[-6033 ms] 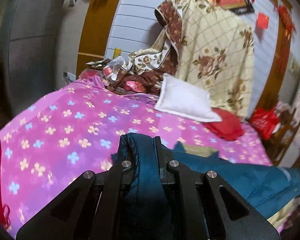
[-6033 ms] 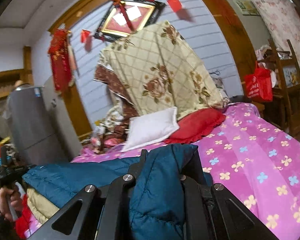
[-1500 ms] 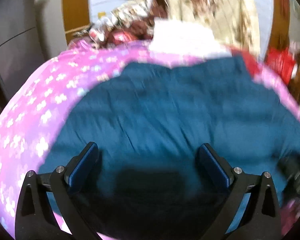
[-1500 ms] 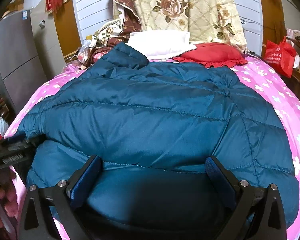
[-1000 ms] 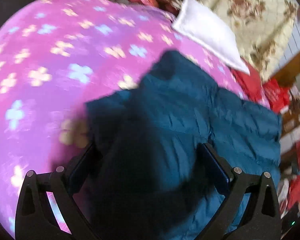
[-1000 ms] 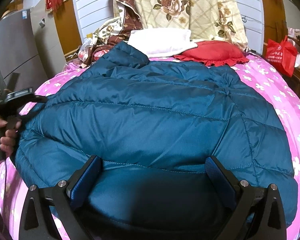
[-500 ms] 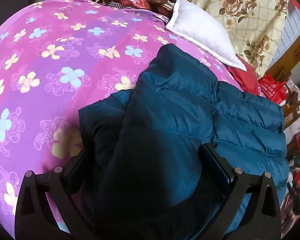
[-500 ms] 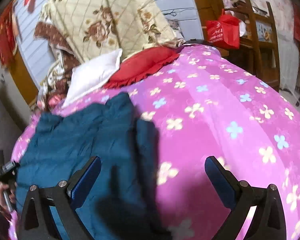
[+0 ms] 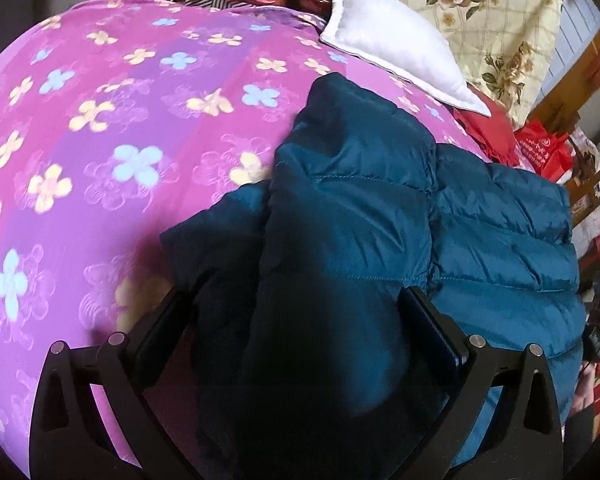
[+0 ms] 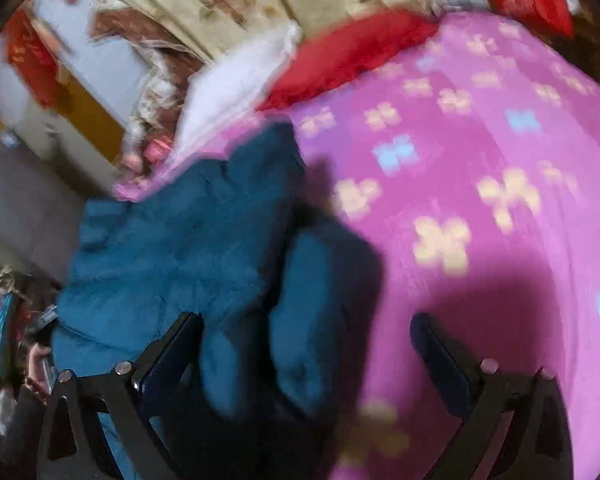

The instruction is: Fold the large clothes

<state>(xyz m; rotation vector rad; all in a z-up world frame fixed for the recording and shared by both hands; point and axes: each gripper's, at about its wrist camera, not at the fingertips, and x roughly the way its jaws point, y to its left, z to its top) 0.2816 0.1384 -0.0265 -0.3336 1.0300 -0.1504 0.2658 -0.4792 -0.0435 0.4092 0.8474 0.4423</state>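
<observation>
Jacket [image 9: 352, 216], a teal quilted one, lies on the pink flowered bedspread [image 9: 100, 128], short of the white pillow [image 9: 392, 48] at the head of the bed. In the left wrist view its near sleeve is laid over the body, the fold running away toward the pillow. The left gripper [image 9: 300, 320] stands with its jaws wide apart, one finger on each side of that folded sleeve and closed on nothing; this matches half a second ago, with the view barely shifted. Six seconds ago both claws were clamped on bunched jacket cloth held above the bed.

The right wrist view is blurred by motion. The right gripper [image 10: 304, 344] also has its jaws spread; its left finger lies over jacket cloth and its right finger over bare bedspread [image 10: 480, 160]. Against half a second ago, the jacket [image 10: 188, 248] fills more of that view and a rounded fold of it sits between the fingers. A red cushion [image 10: 348, 56] lies just beside the pillow [image 10: 236, 84], beyond the jacket.
</observation>
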